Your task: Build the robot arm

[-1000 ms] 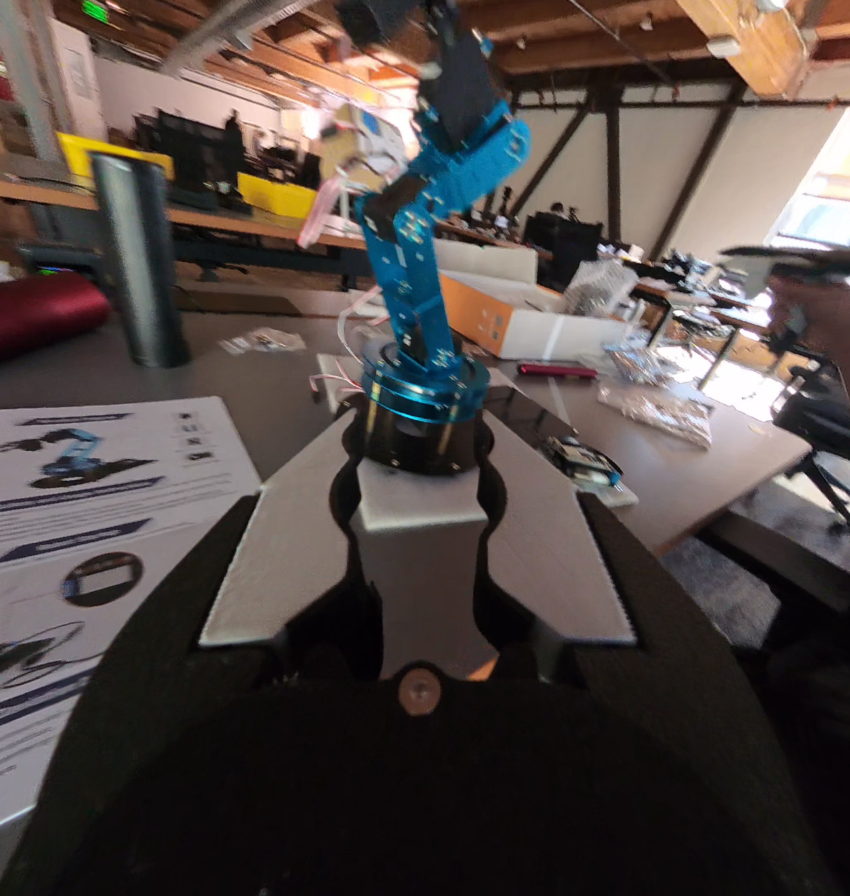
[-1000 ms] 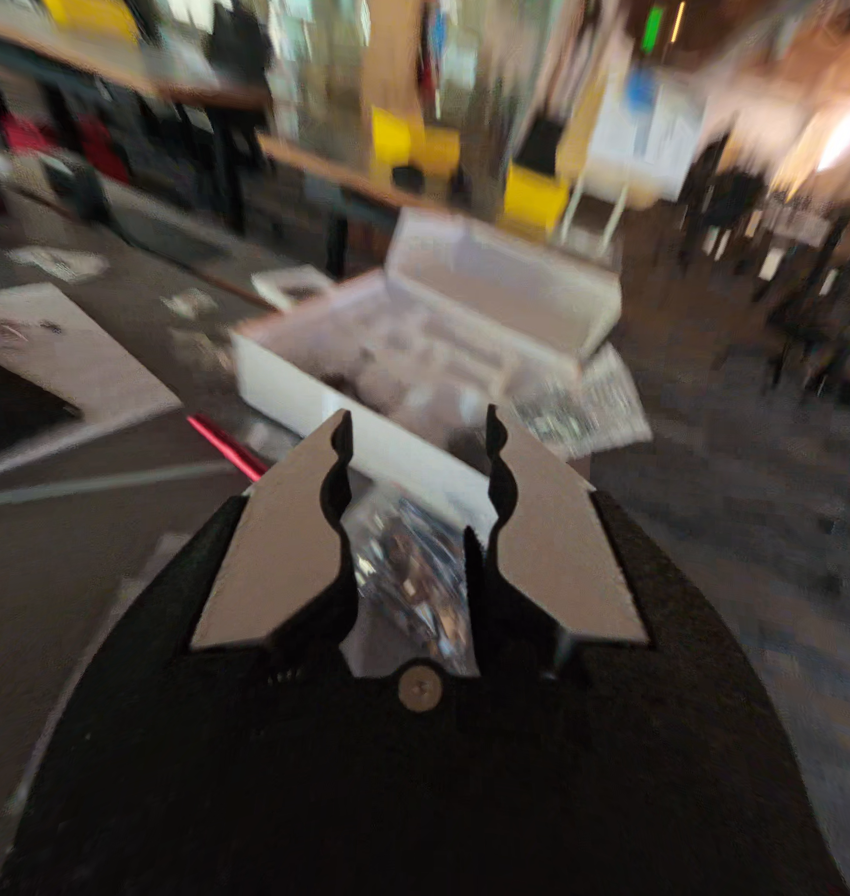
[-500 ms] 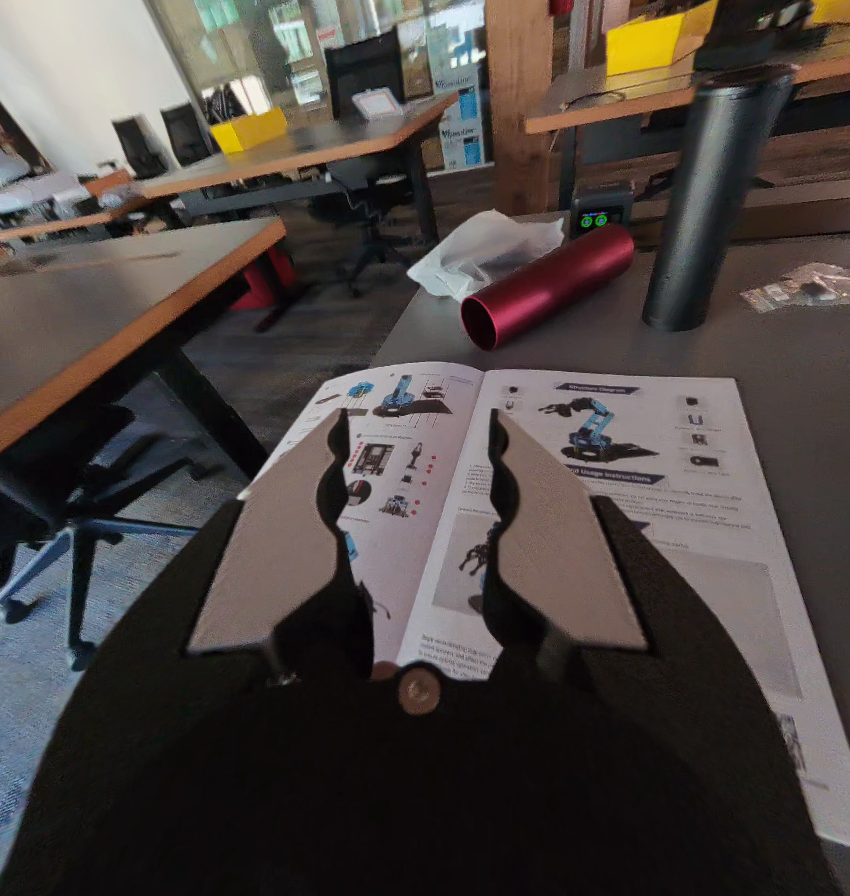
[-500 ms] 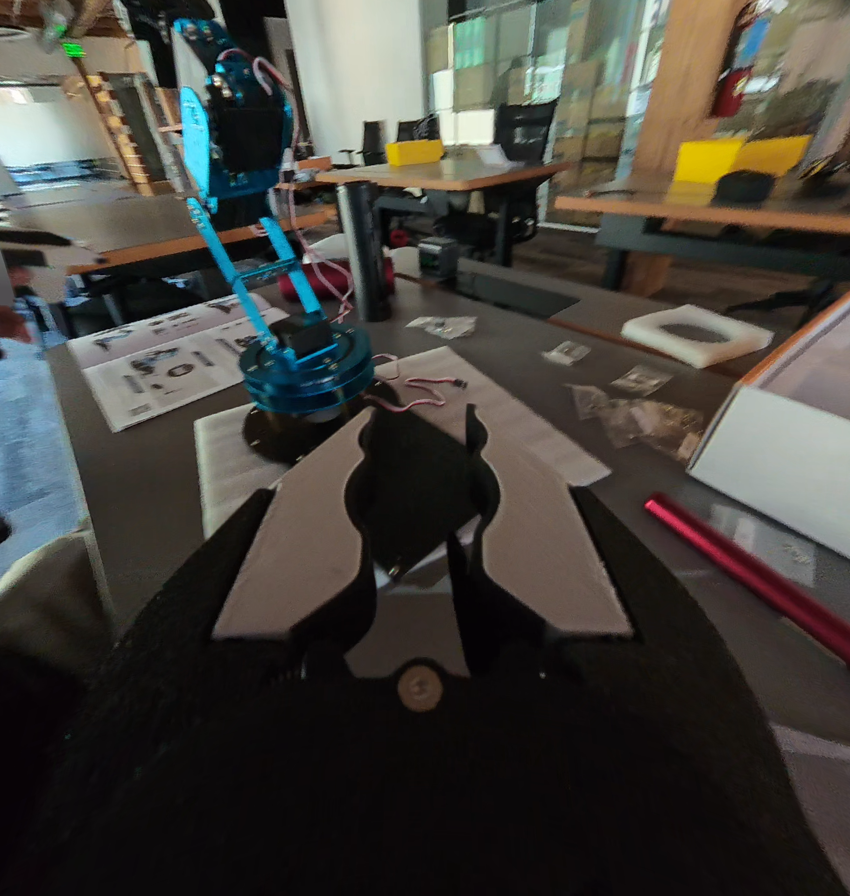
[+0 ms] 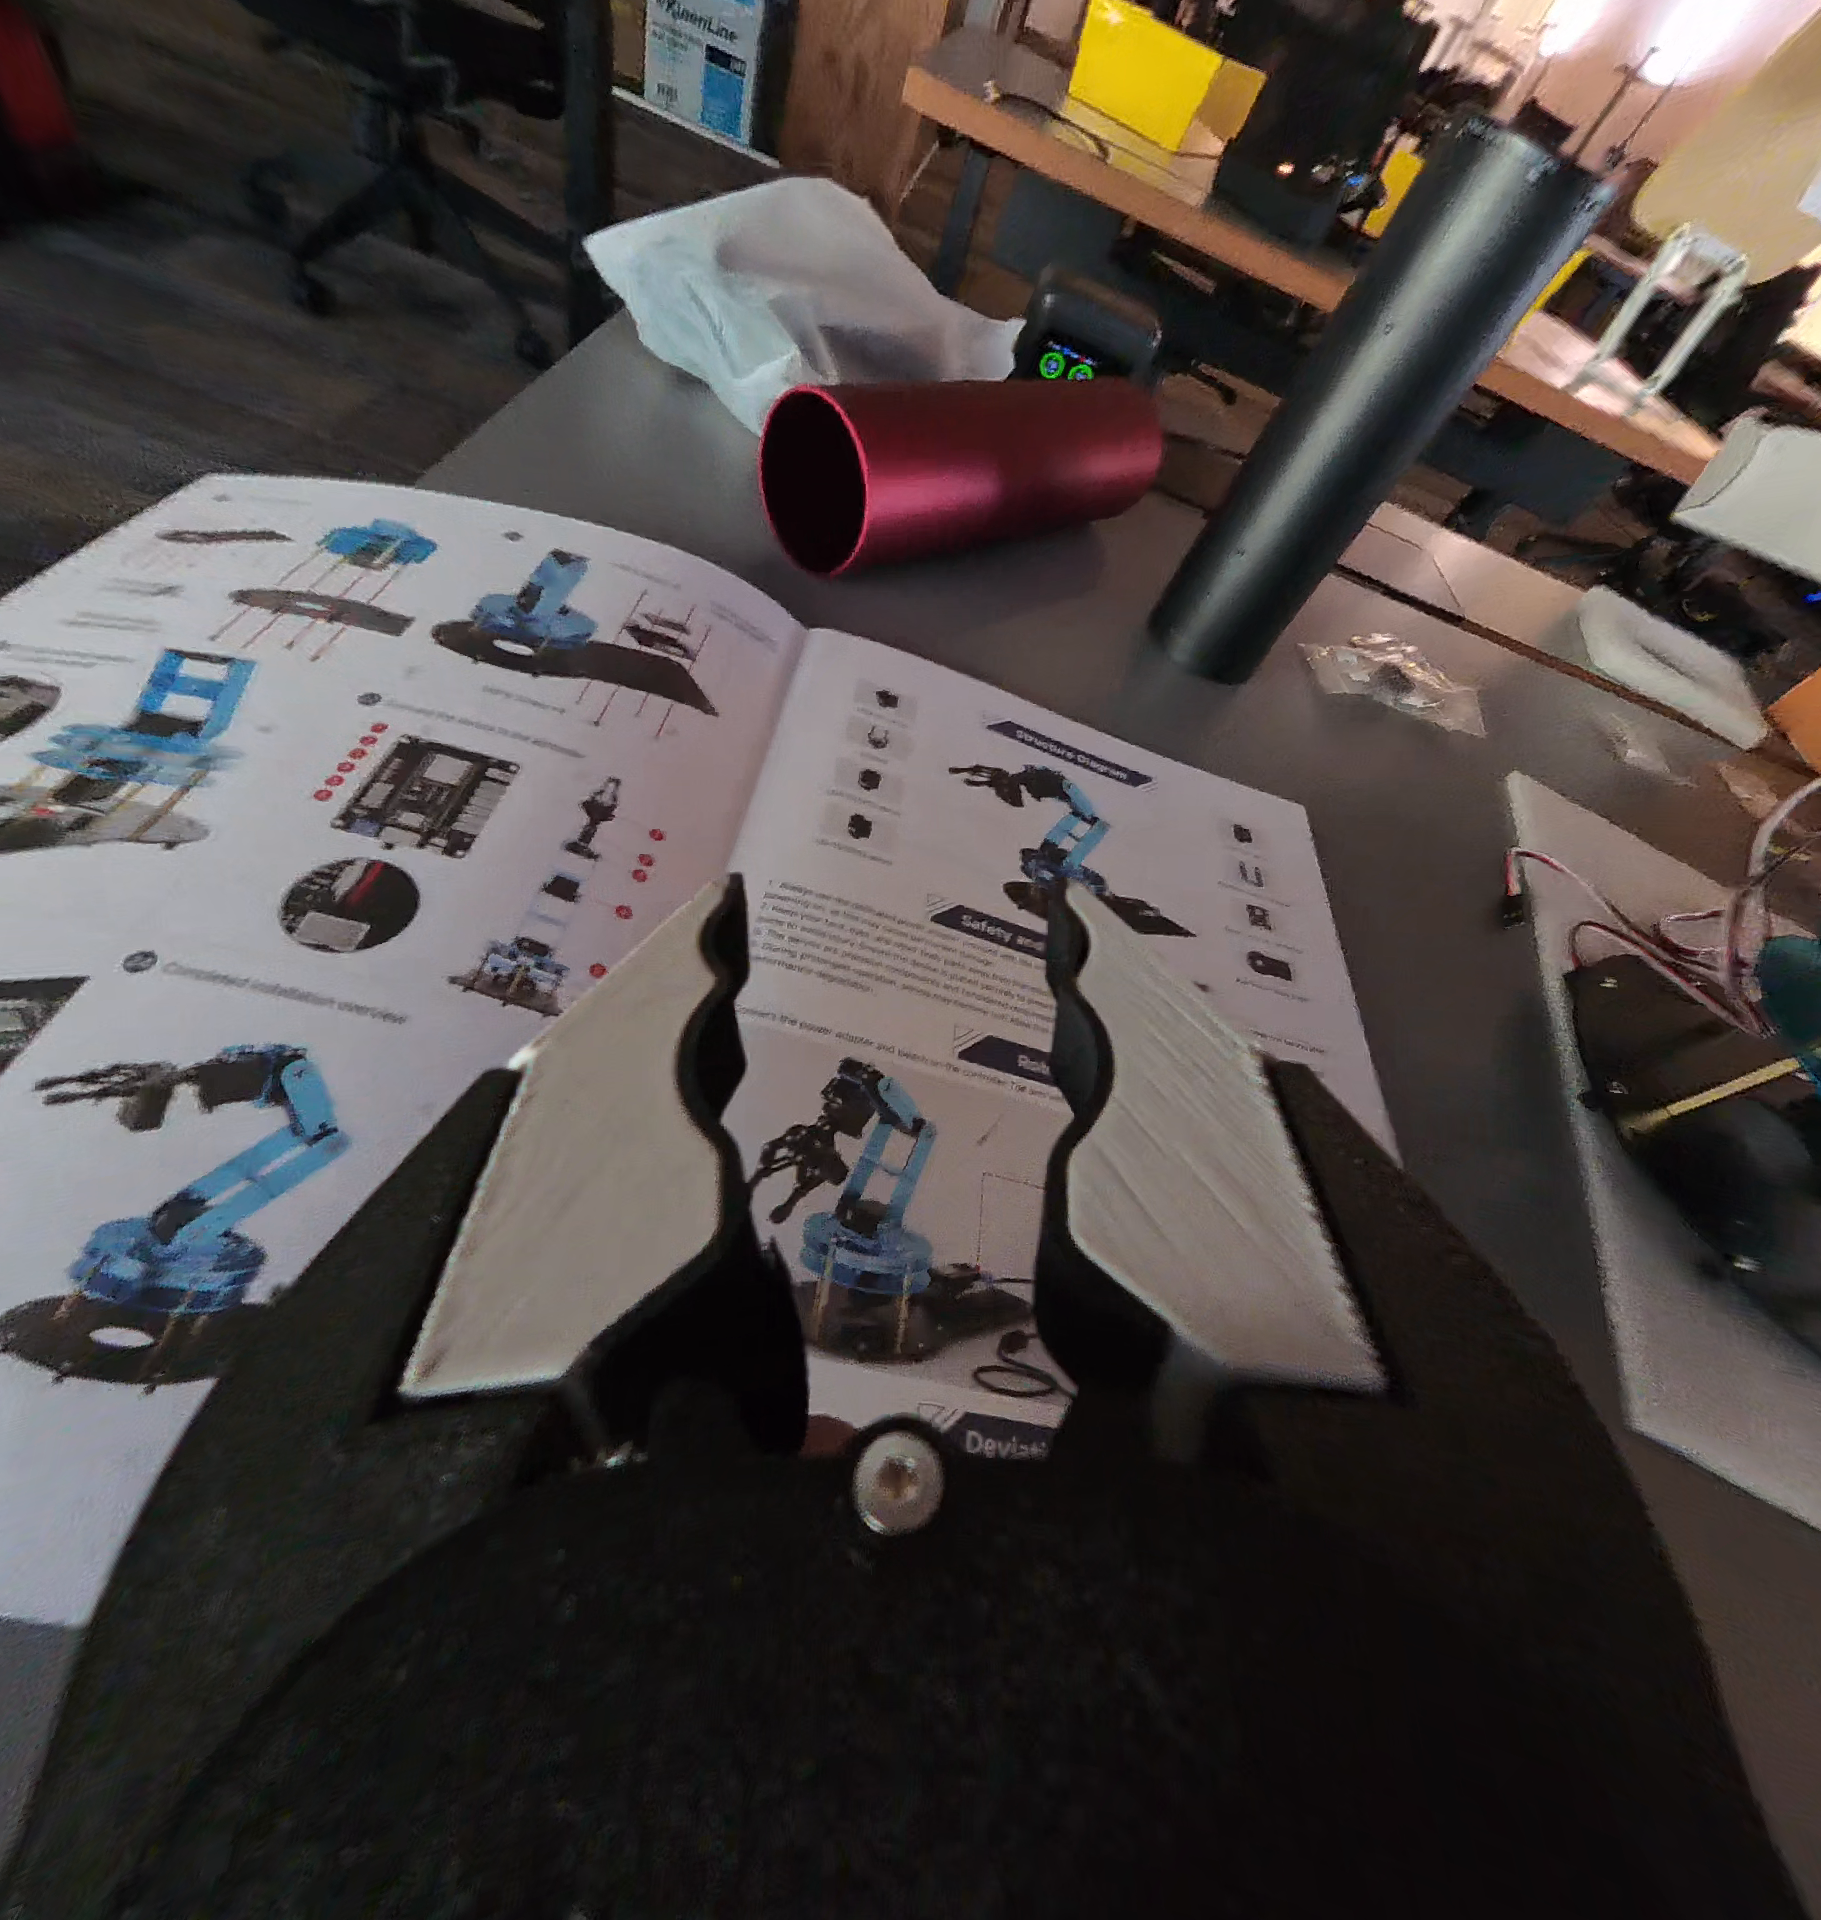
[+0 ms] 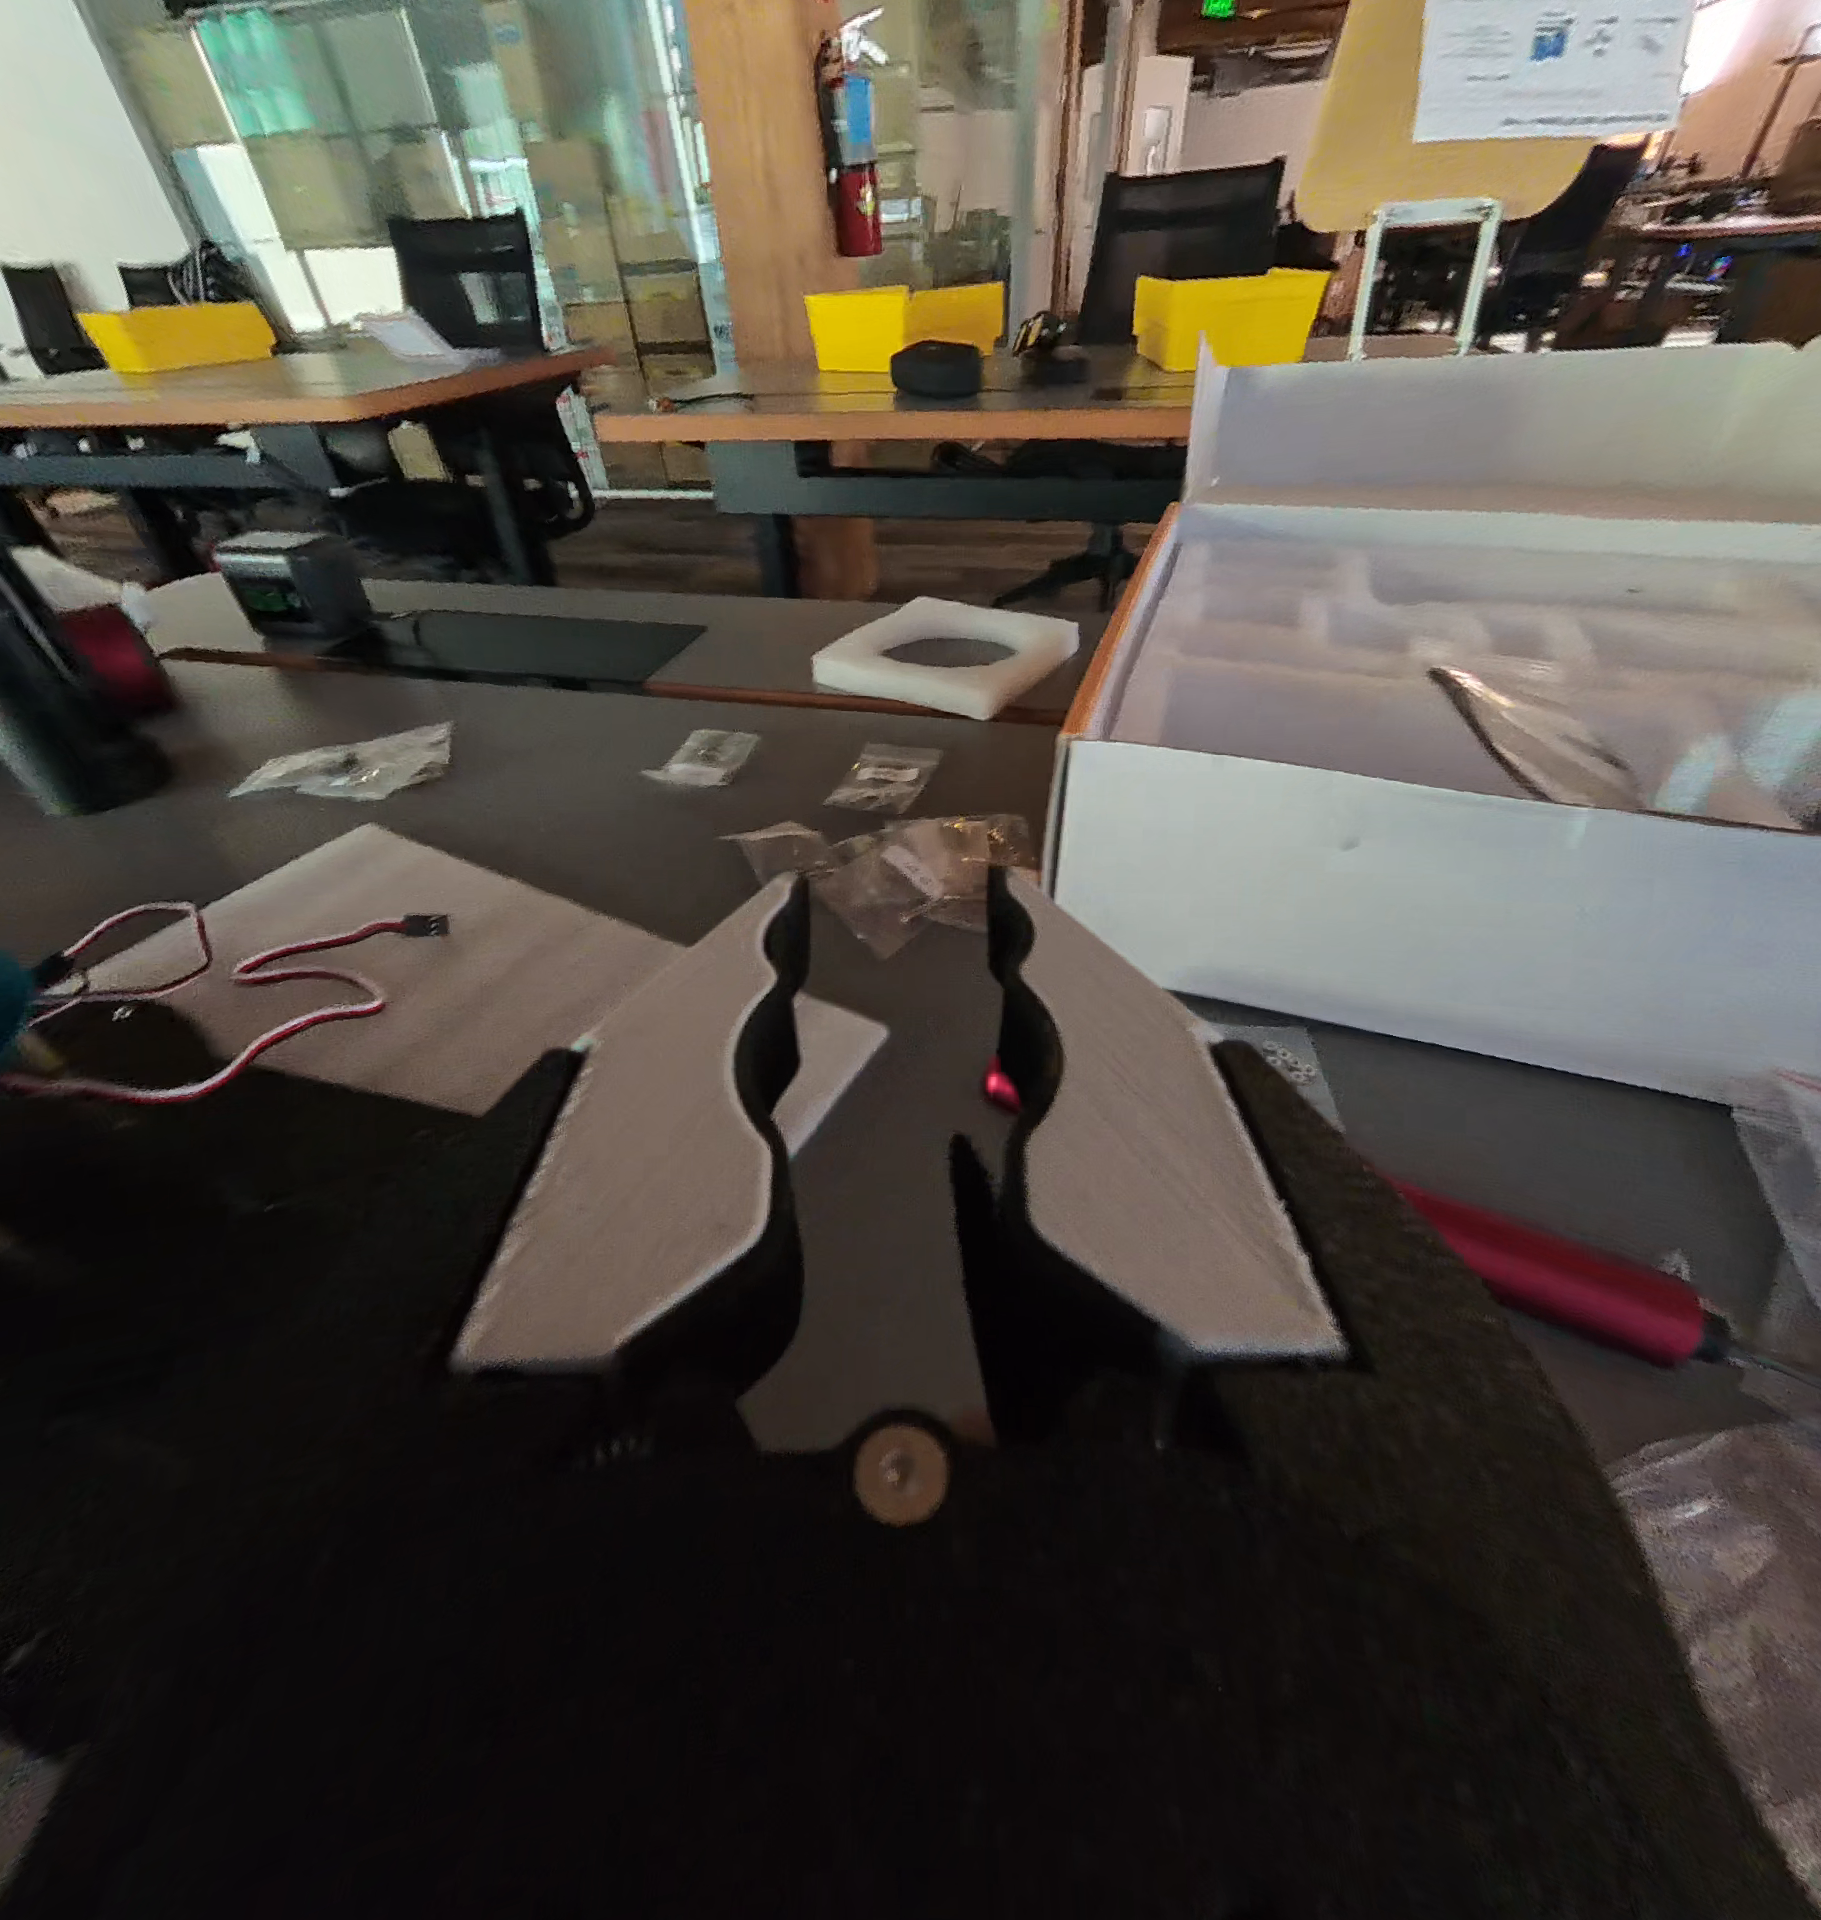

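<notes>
The left gripper [image 5: 895, 904], jaws apart and empty, hangs over the open white instruction booklet [image 5: 532, 831] at frame centre, while the right gripper [image 6: 895, 883] (also parted, empty) points at crumpled clear plastic bags [image 6: 885, 852], the slim red metal screwdriver [image 6: 1550, 1283] slanting lower right.

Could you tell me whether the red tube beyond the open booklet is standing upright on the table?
No, the red tube lies on its side with its open end showing, while the dark tube beside it stands upright.
</notes>
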